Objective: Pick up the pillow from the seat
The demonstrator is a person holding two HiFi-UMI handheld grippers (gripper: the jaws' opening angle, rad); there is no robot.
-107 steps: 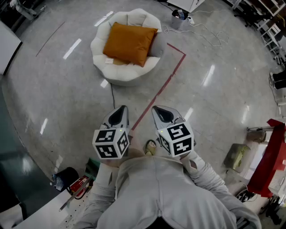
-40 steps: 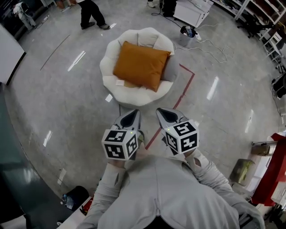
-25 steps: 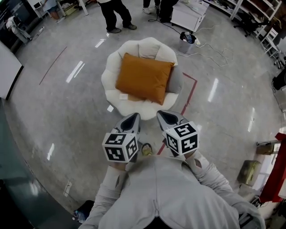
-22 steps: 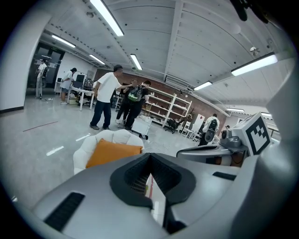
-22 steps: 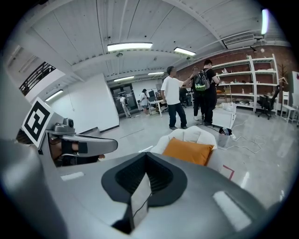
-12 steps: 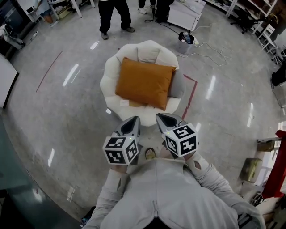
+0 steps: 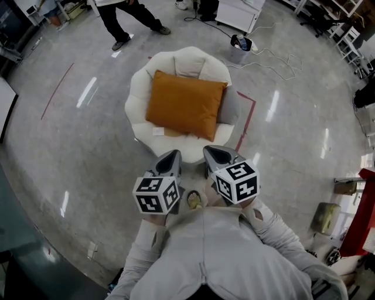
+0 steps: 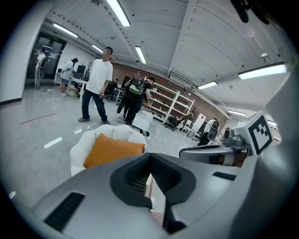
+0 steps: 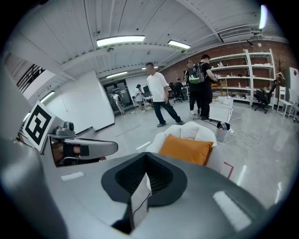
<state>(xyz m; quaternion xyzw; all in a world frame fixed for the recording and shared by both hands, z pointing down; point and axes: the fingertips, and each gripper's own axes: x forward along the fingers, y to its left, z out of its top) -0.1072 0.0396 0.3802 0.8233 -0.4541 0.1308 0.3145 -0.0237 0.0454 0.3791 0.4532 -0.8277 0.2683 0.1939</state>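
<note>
An orange pillow [image 7: 184,105] lies flat on a round white cushioned seat [image 7: 136,96] on the floor. The pillow [image 8: 112,149] also shows ahead in the left gripper view, and the pillow [image 9: 187,149] in the right gripper view. My left gripper [image 7: 171,156] and right gripper [image 7: 211,151] are held side by side at chest height, just short of the seat's near rim. Both are shut and hold nothing. Neither touches the pillow.
A person's legs [image 7: 126,17] stand beyond the seat, with more people [image 9: 198,79] further back. A small bin [image 7: 238,48] and loose cables [image 7: 275,58] lie behind the seat on the right. Red floor tape [image 7: 246,120] runs beside it. Shelves [image 9: 243,74] line the far wall.
The seat and pillow have come nearer and now sit right in front of both grippers. People behind the seat have shifted. Both grippers stay shut and side by side.
</note>
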